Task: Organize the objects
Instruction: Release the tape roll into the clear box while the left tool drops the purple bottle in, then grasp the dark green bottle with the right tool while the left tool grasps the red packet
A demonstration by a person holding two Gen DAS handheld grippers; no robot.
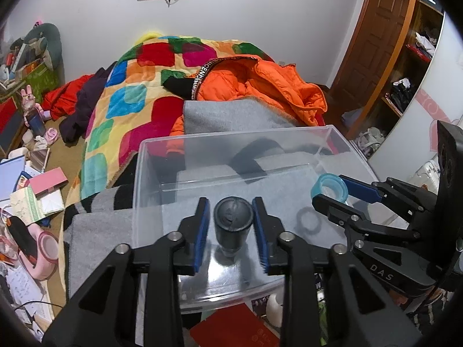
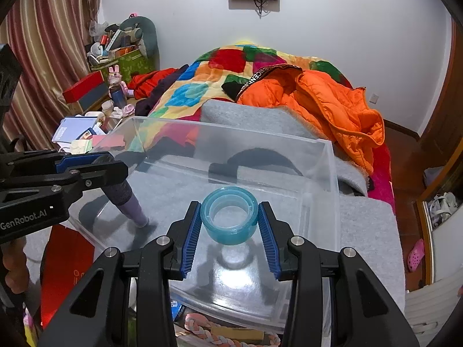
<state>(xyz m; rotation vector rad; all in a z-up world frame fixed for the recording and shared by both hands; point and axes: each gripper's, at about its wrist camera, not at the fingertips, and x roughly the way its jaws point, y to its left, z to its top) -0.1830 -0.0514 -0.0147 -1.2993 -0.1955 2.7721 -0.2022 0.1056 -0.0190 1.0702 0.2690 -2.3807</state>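
A clear plastic bin (image 1: pixel 162 156) (image 2: pixel 327 156) sits on a grey blanket at the foot of the bed. My left gripper (image 1: pixel 231 211) is shut on a dark cylindrical bottle (image 1: pixel 233 222) held upright inside the bin; in the right wrist view the bottle (image 2: pixel 127 202) has a dark cap and a purple lower part that touches the bin floor. My right gripper (image 2: pixel 229 217) is shut on a teal roll of tape (image 2: pixel 229 217) and holds it above the bin floor; the roll also shows in the left wrist view (image 1: pixel 330 186).
An orange puffer jacket (image 1: pixel 260 86) and a colourful quilt (image 1: pixel 139 92) lie on the bed behind the bin. Cluttered boxes and papers (image 1: pixel 34 190) fill the left side. A wooden door (image 1: pixel 373 34) and shelves stand at the right. A red box (image 2: pixel 66 266) lies below the bin.
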